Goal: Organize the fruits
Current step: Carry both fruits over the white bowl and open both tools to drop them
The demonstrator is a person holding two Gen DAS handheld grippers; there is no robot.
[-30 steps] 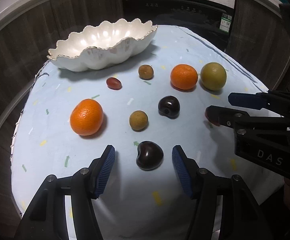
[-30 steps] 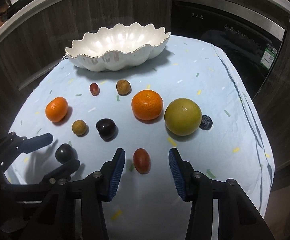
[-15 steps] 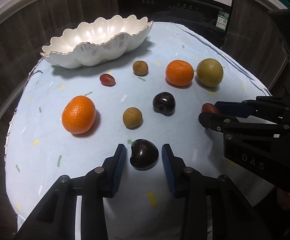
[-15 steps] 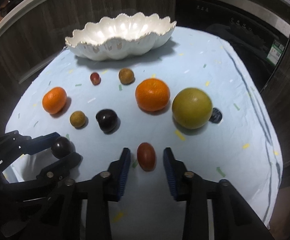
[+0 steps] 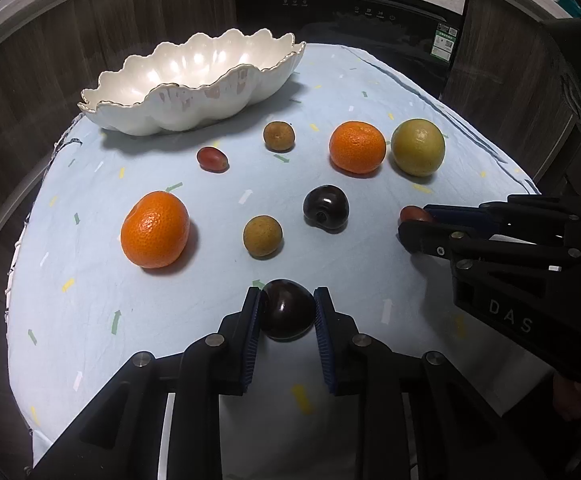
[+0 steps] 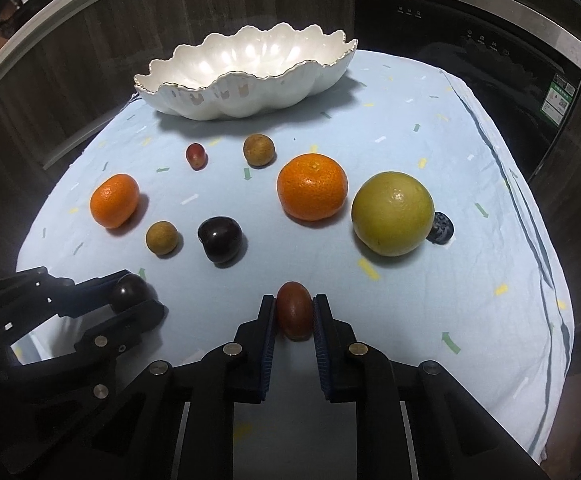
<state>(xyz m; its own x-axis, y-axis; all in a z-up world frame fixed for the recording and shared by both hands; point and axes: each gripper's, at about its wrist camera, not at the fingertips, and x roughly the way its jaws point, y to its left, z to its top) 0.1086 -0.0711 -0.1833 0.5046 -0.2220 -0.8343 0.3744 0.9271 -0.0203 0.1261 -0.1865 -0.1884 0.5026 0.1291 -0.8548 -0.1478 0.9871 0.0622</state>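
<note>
My left gripper (image 5: 286, 312) is shut on a dark plum (image 5: 287, 314) at the near edge of the table; it also shows in the right wrist view (image 6: 130, 292). My right gripper (image 6: 294, 314) is shut on a small red oval fruit (image 6: 295, 315), partly seen in the left wrist view (image 5: 412, 214). A white scalloped bowl (image 5: 194, 92) (image 6: 250, 80) stands empty at the back. Loose on the cloth lie two oranges (image 5: 155, 235) (image 5: 357, 147), a yellow-green round fruit (image 5: 417, 153), a second dark plum (image 5: 326, 208), two small brown fruits (image 5: 262, 236) (image 5: 278, 136) and a red grape-like fruit (image 5: 211, 159).
The table carries a pale blue cloth (image 6: 430, 140) with small coloured marks. A small dark blue object (image 6: 441, 229) lies behind the yellow-green fruit (image 6: 393, 213). Dark wooden cabinets and a black appliance (image 5: 350, 12) stand behind the table. The cloth drops off at the right edge.
Both grippers closed from open: the left onto the dark plum, the right onto the small red fruit. Both also moved slightly forward over the fruits.
</note>
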